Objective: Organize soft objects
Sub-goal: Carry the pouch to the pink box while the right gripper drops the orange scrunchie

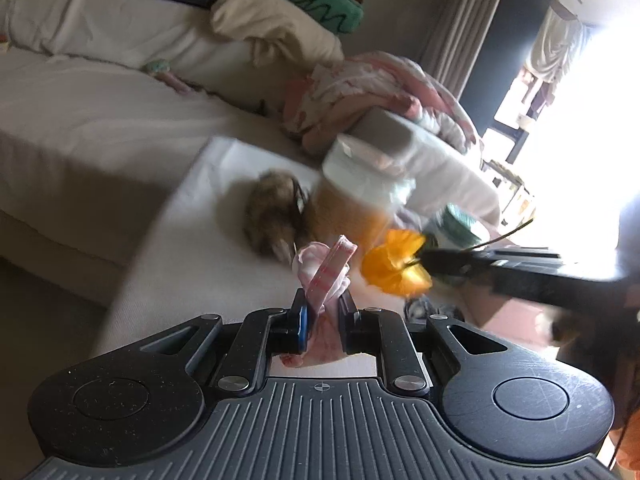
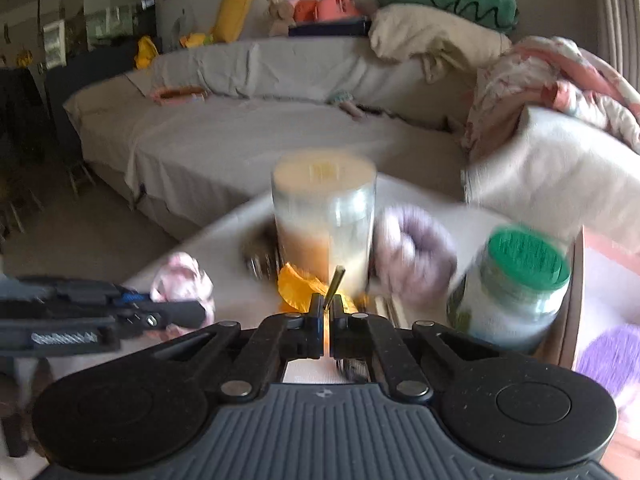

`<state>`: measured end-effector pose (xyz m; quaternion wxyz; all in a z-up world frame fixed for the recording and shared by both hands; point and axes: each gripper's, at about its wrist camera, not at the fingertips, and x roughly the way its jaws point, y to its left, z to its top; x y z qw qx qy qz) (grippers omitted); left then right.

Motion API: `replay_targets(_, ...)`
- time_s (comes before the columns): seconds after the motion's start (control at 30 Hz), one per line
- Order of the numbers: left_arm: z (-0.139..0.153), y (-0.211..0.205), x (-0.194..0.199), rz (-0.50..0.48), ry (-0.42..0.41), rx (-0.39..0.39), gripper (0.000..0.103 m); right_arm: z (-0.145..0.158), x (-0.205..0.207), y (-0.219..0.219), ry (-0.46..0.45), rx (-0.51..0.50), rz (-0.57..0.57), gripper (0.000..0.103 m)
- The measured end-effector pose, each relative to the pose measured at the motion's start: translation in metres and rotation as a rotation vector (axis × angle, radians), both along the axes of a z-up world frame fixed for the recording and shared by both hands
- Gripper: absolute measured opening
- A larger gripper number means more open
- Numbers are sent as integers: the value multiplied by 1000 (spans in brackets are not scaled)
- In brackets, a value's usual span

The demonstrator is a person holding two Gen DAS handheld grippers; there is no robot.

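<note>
Behind everything a grey sofa (image 2: 240, 128) is running along the wall, piled with cushions, and a white surface (image 1: 192, 240) in front of it is carrying the clutter I am sorting. I am holding my left tongs (image 1: 320, 308) pinched narrow on a pink scrunchie (image 1: 324, 268), which is bunching up between the pads. My right tongs (image 2: 327, 312) are standing fully closed on an orange scrunchie (image 2: 298, 284) just in front of a tall jar (image 2: 324, 216); a thin gold strip is sticking up between the pads.

Both pieces are looking very light and limp, so I am judging that they will sag and swing rather than keep a shape. Slick fabric could be sliding out of a shallow pinch, so a bite on the gathered, elastic middle seems safest, not on a loose frill. Nothing here is looking fragile except the jar and the green-lidded jar (image 2: 516, 288) nearby, which a swinging hand could be knocking. A purple scrunchie (image 2: 412, 256) is lying beside the tall jar, and a brown furry one (image 1: 276, 216) is resting on its far side.
</note>
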<state>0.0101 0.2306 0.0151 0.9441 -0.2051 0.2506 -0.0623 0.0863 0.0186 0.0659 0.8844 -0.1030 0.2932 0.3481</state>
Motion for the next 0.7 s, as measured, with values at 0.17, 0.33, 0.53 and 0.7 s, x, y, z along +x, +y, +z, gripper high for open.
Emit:
replay_targets(0.17,66,19,21,31,-126,72,18,60,13,-17,-46,104,-1,2)
replay_targets(0.33,141,-1,79,-40,-215,166,18,117,23,-61,-181,158,-82,2)
replay_targets(0.53,176,-98,152,-296,-188,102,18,135,42,-150,-261,146,-262,2)
replay_targets(0.7,150,-188,211,-477,-70,-35,21,81,68,-210,-255,87,-353,3)
